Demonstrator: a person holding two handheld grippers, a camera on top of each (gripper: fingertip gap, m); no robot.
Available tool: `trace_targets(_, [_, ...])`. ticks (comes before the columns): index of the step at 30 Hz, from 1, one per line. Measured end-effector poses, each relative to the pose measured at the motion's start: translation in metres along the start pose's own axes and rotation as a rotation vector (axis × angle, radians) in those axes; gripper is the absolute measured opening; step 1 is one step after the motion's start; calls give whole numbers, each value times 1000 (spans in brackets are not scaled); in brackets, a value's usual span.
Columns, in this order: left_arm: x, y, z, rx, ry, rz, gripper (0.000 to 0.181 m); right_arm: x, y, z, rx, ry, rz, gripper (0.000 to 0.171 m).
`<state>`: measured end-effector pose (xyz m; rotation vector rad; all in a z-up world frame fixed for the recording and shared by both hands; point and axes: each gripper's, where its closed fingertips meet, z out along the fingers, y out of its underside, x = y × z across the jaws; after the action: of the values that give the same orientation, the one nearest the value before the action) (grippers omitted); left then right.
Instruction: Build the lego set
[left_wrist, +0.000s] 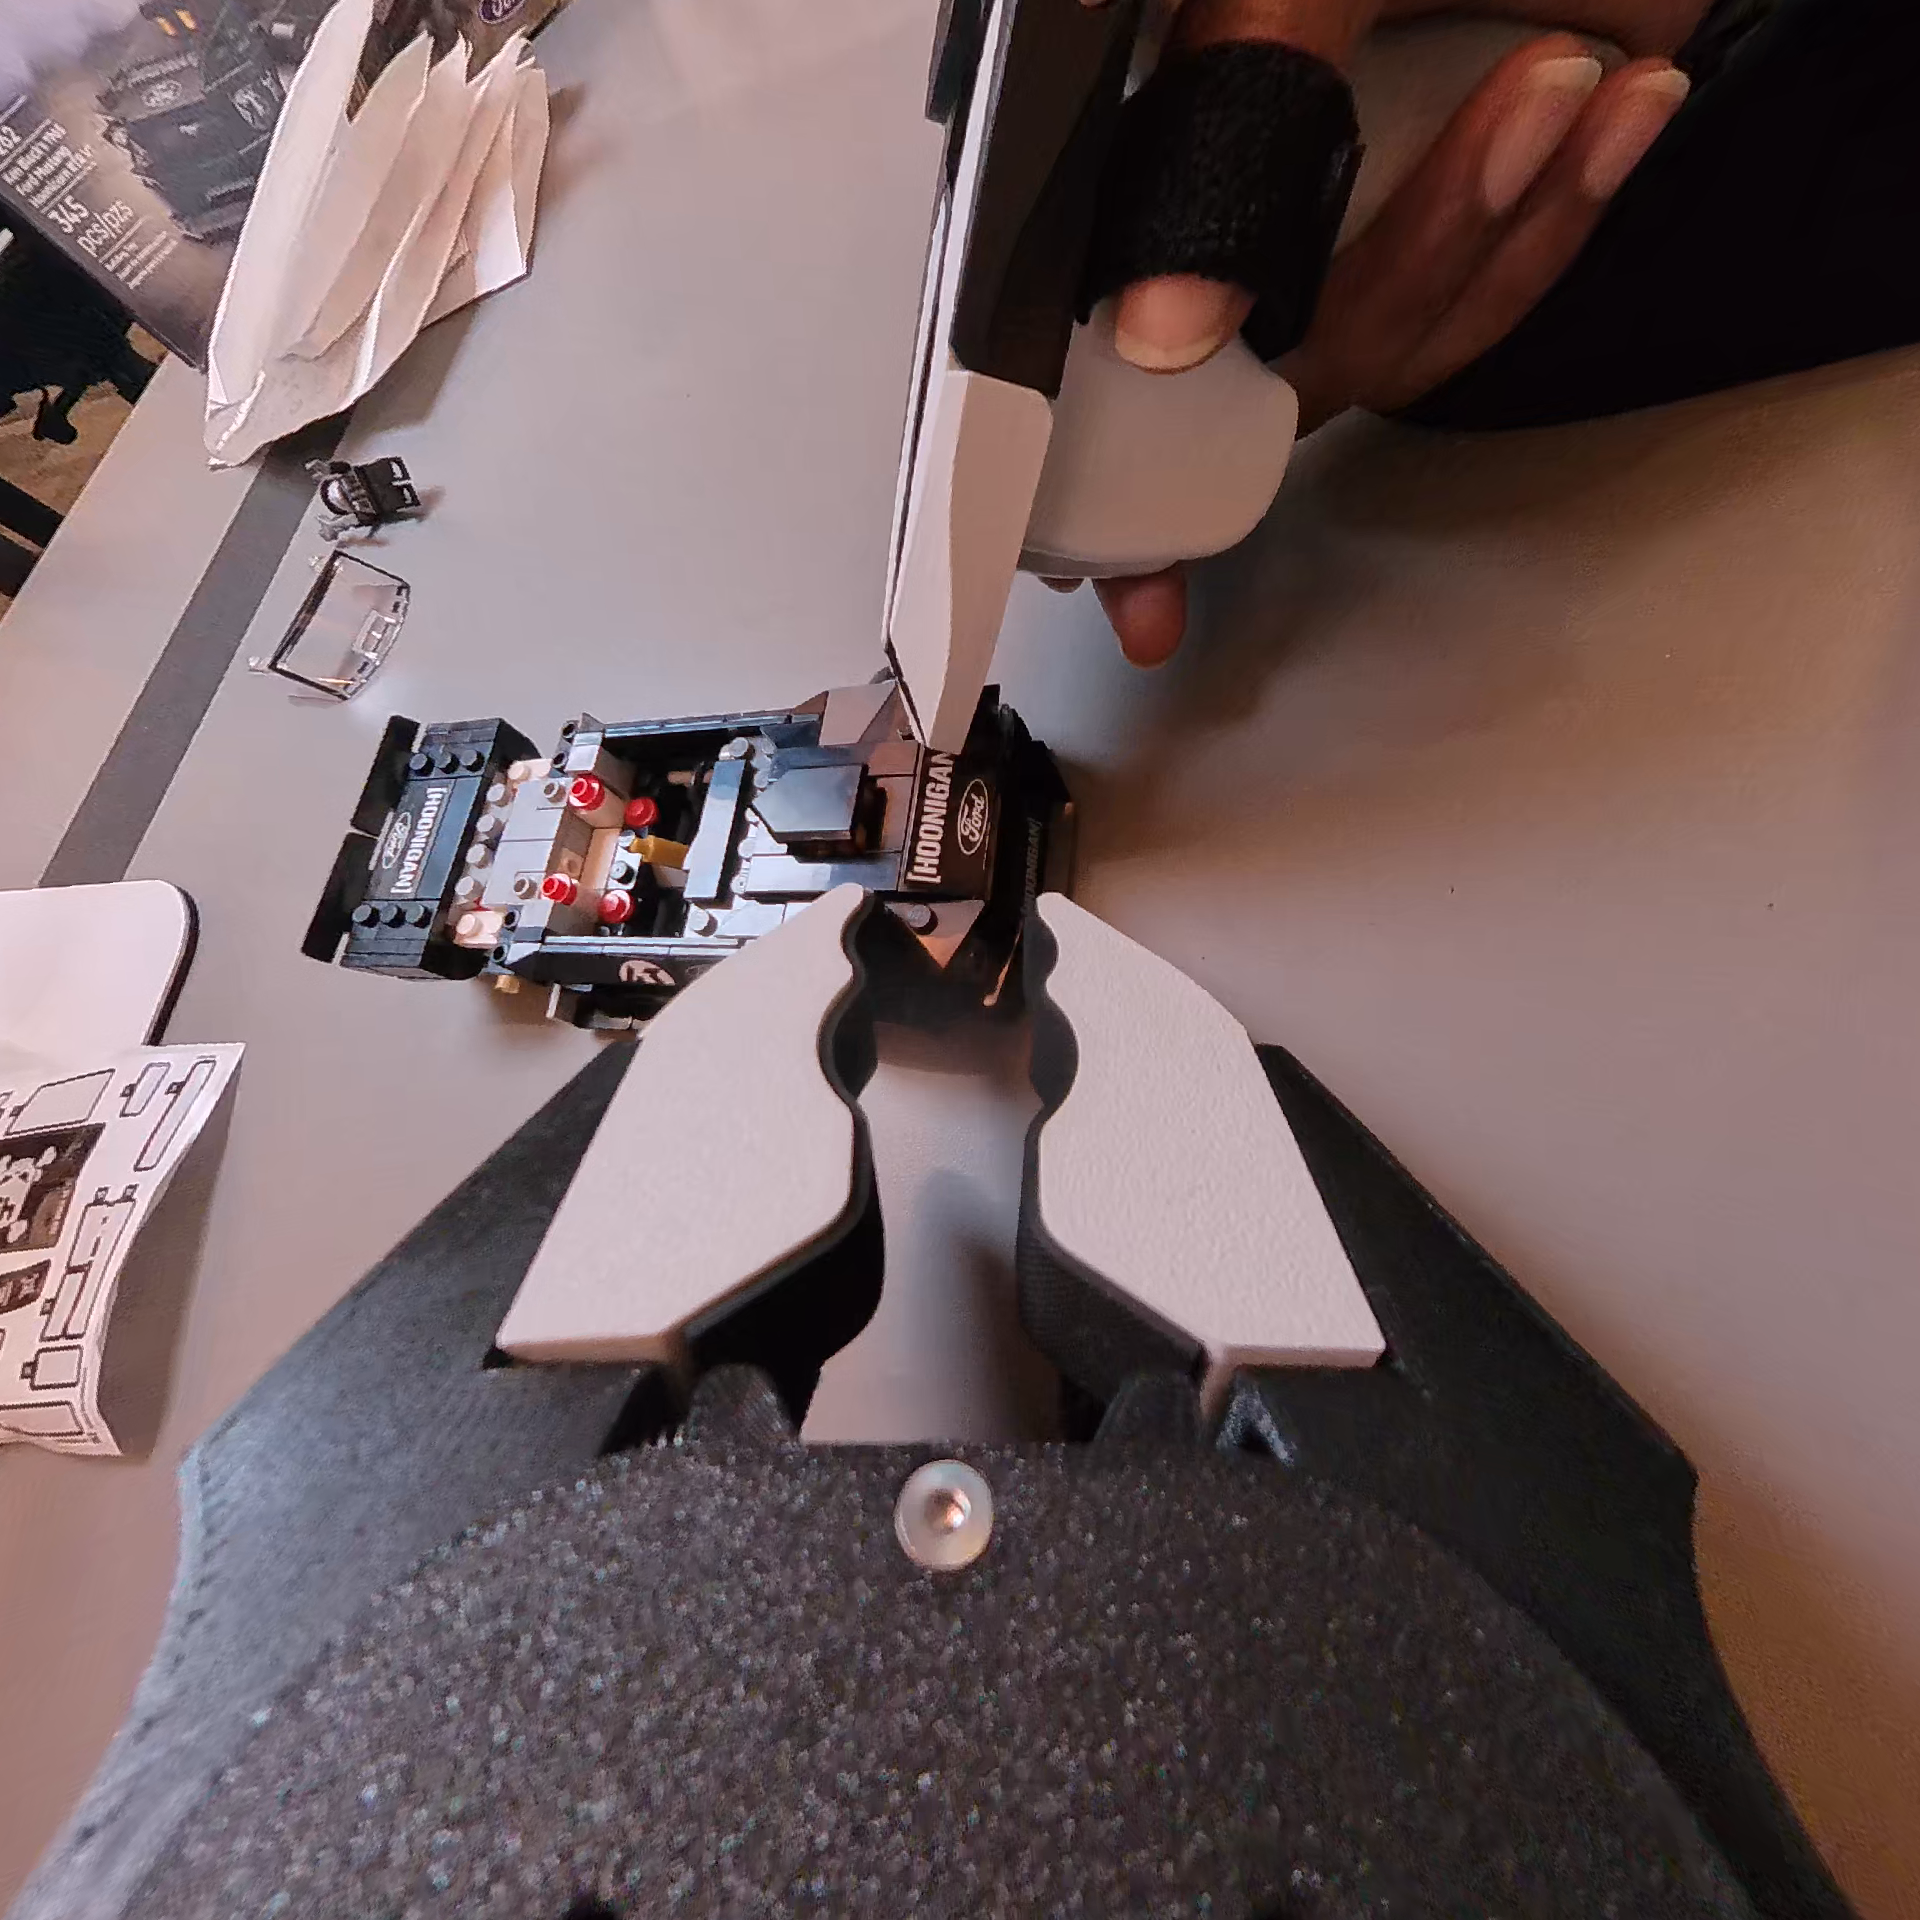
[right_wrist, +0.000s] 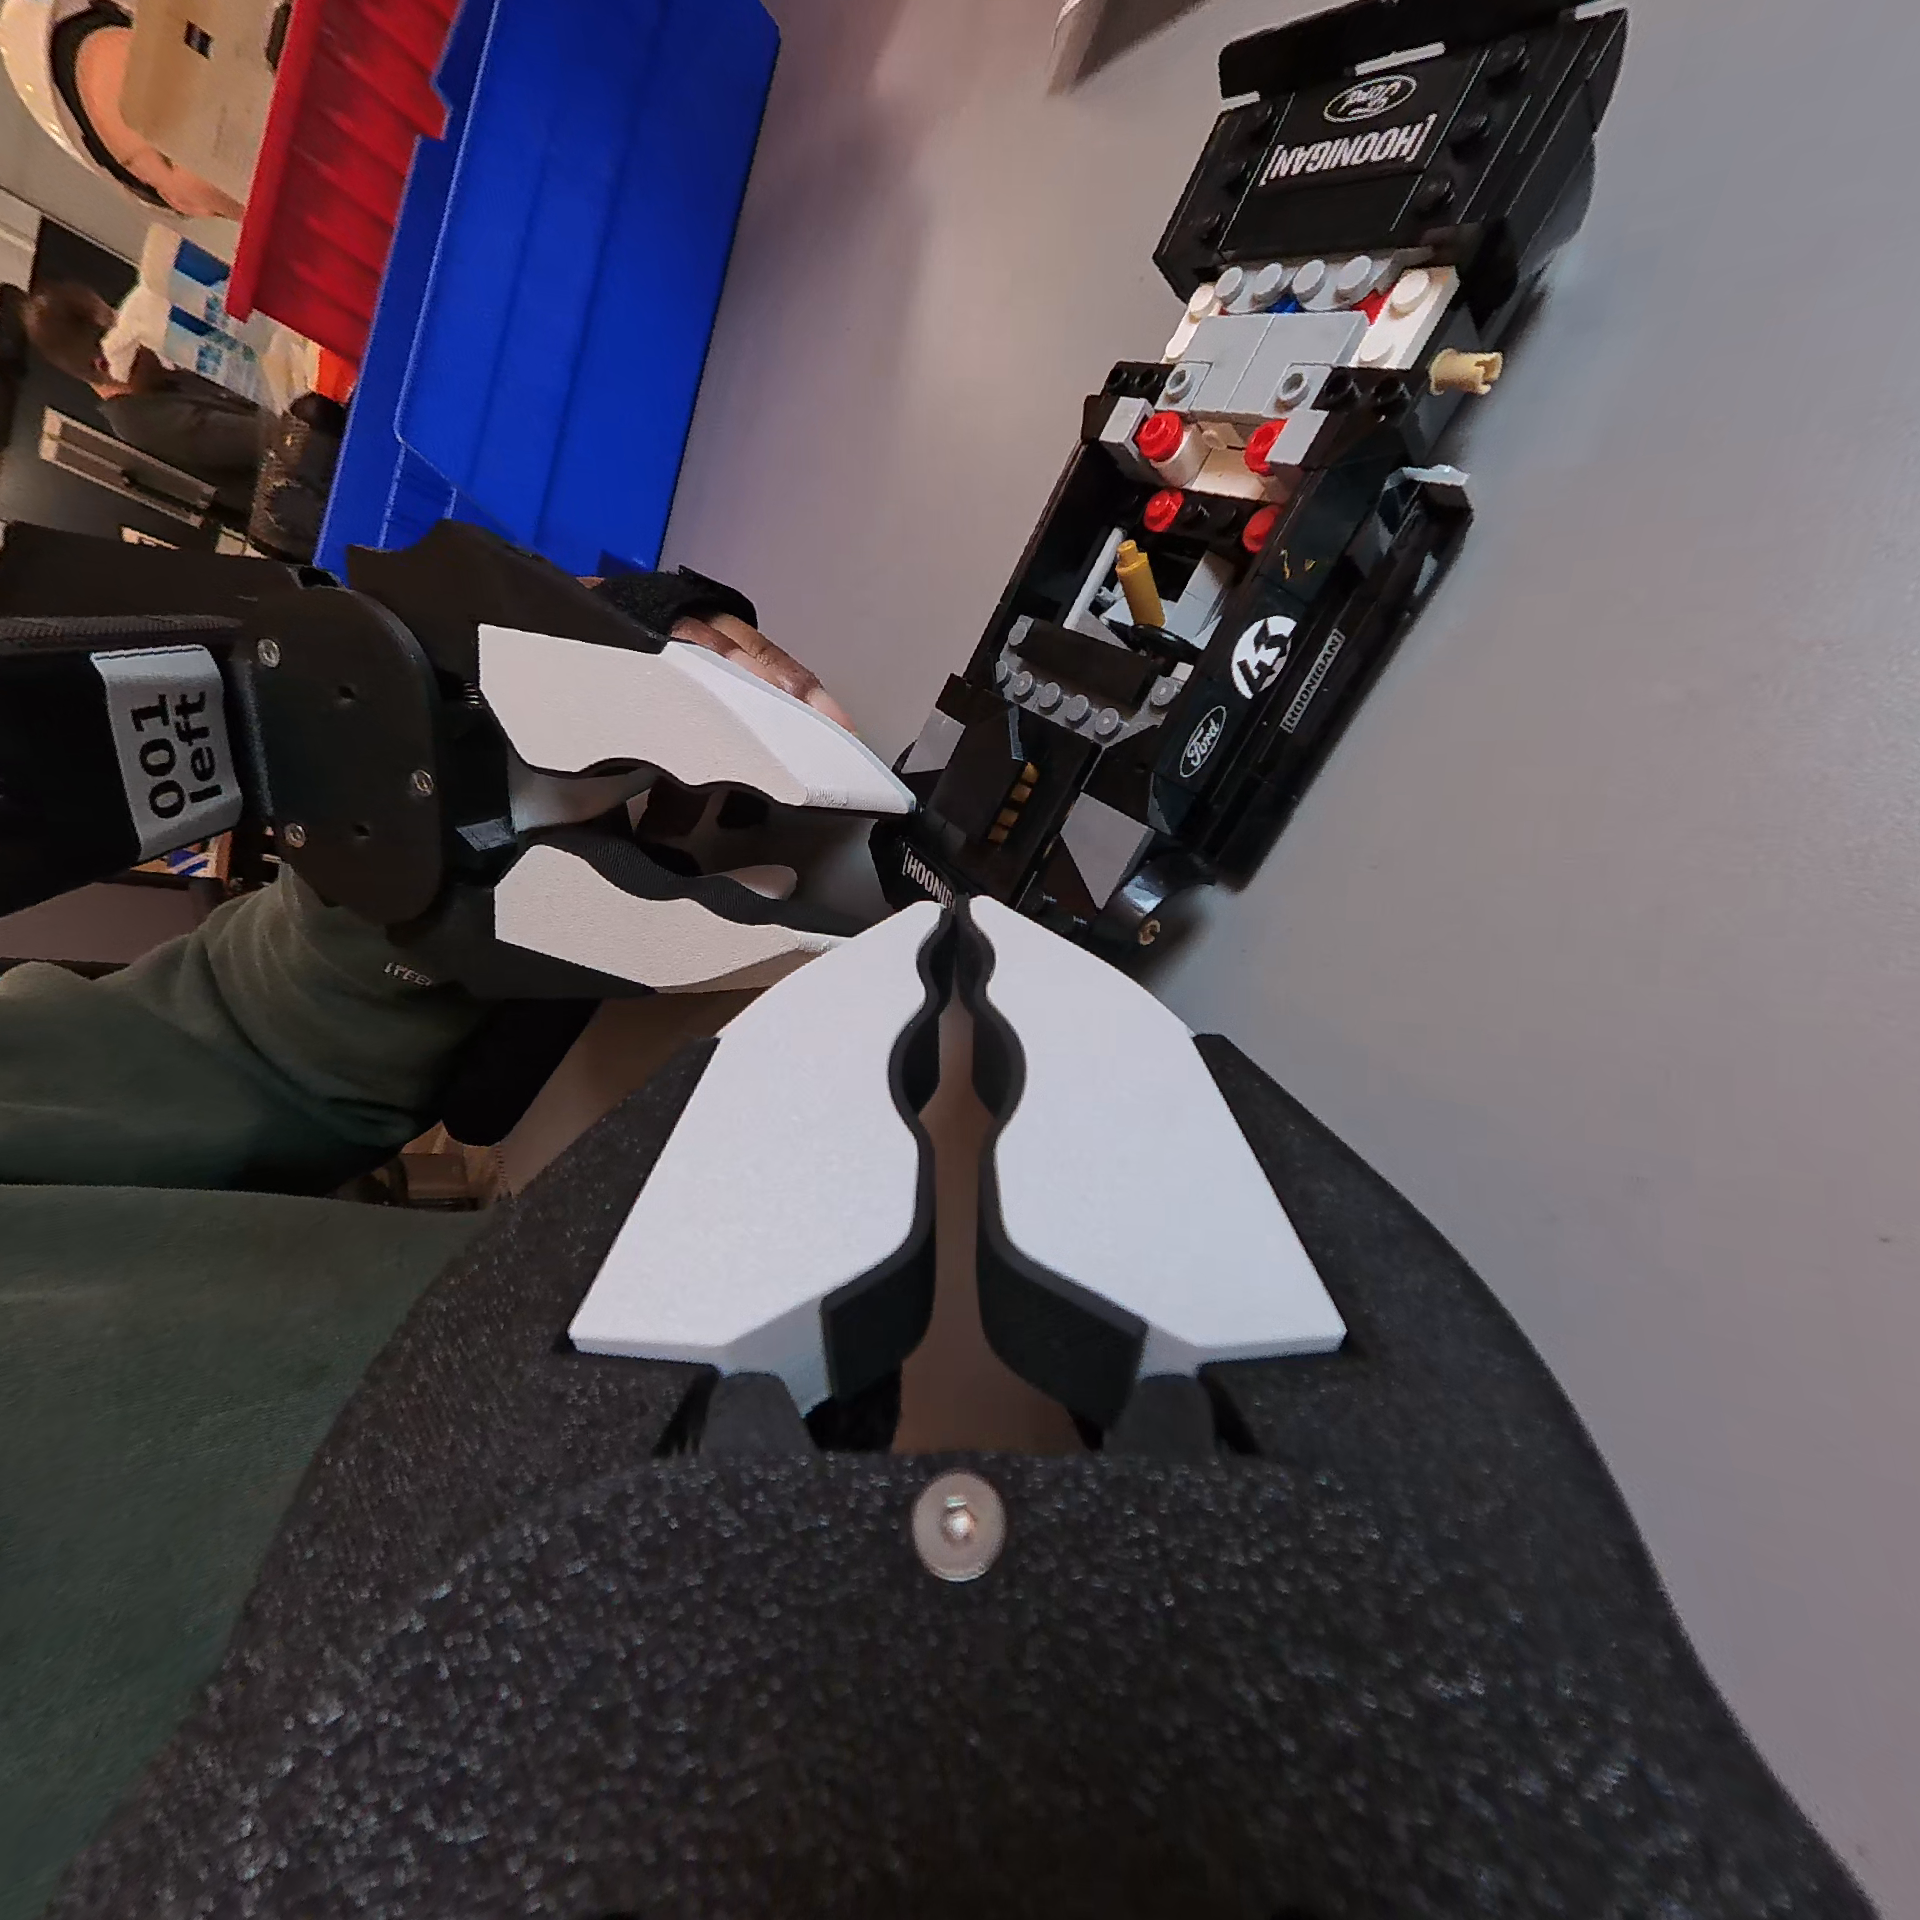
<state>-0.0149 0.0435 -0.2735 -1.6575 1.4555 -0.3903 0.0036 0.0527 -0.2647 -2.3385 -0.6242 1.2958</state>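
The left gripper (left_wrist: 951, 914) fills the bottom of the left wrist view. Its 2 white fingers (left_wrist: 727, 1122) are spread apart, and the tips sit on each side of the near end of the black lego car (left_wrist: 665, 852). I cannot tell if they squeeze it. The car sits on the grey table (left_wrist: 1455, 935) in the middle of the frame, with no roof, and red studs show inside. The right gripper (left_wrist: 935, 717) comes down from the top, and its tip touches the same end of the car. In the right wrist view its 2 fingers (right_wrist: 1122, 1132) are pressed together with nothing between them. At upper left lie a clear windshield piece (left_wrist: 348, 623), a small black part (left_wrist: 369, 488) and a white paper bag (left_wrist: 384, 218). A sticker sheet (left_wrist: 94, 1226) lies at the left edge.
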Motion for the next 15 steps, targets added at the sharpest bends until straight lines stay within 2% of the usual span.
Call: trace_targets(15, [-1, 0, 0, 5, 0, -1, 25, 0, 0, 1, -7, 23, -64, 0])
